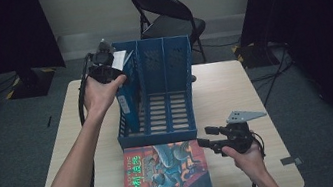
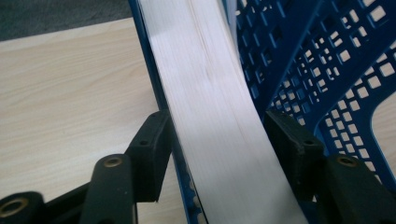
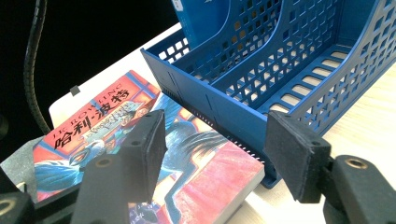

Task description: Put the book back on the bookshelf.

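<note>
A blue-covered book [image 1: 124, 100] stands on edge in the leftmost of the 3 bays of the blue file rack [image 1: 181, 132], its pale page block [image 2: 210, 116] leaning against the perforated divider; we judge this first book as good as shelved. The left tongs [image 1: 112, 66] sit at the book's top rear corner; in the left gripper view the page block runs up between the 2 black jaws, which stand apart on either side of it with a sliver of space at the left pad and the right pad beside the paper's edge, so we read them as parted rather than clamping, the release seemingly under way.

A second, larger book with a red and blue illustrated cover [image 1: 167, 173] lies flat on the counter [image 1: 224, 89], its far edge touching the rack's front wall; the 2 bays to the right of the standing book hold nothing we can see. The right tongs [image 1: 206, 136] hover just beside that cover's right corner, jaws wide apart and gripping nothing, pointed toward the rack's front lip.

By our count 1 book is in place and 1 waits; what remains, we judge, is drawing the left tongs clear of the rack and then lifting the flat book, turning it upright and slotting it into a free bay.
</note>
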A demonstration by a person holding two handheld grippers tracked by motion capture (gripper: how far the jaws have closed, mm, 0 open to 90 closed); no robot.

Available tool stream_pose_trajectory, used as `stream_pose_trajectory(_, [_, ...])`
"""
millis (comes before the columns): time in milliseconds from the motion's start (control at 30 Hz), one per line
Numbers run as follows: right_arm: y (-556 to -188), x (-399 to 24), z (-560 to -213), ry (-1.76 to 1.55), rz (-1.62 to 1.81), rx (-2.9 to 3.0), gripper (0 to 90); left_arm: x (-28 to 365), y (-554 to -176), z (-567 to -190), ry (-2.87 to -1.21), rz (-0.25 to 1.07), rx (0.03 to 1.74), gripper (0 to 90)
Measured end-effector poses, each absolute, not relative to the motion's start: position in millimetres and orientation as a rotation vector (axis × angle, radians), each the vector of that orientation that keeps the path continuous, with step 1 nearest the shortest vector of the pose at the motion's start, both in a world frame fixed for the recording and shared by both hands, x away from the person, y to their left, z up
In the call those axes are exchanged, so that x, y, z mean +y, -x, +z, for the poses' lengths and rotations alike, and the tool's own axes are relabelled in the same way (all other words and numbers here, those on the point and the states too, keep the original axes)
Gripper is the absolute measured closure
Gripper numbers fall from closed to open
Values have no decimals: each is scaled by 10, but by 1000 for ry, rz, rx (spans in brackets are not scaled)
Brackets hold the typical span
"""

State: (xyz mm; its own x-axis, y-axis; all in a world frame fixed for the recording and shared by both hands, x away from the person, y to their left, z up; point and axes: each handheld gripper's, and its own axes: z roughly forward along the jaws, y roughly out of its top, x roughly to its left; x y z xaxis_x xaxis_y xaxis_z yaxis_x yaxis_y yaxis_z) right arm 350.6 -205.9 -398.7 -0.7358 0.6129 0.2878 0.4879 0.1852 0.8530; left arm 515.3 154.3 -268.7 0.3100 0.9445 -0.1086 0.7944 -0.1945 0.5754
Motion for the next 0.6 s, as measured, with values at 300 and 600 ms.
stream_pose_trajectory(300, [-3508,-2058,-3999,-1094,1595,2324,380,1604,-4896,-2882,-2065,367,1427,399])
stream_pose_trajectory(600, [-3510,-2022,-4013,-1091,1586,2334,380,1620,-4752,-2958,-2020,463,1386,479])
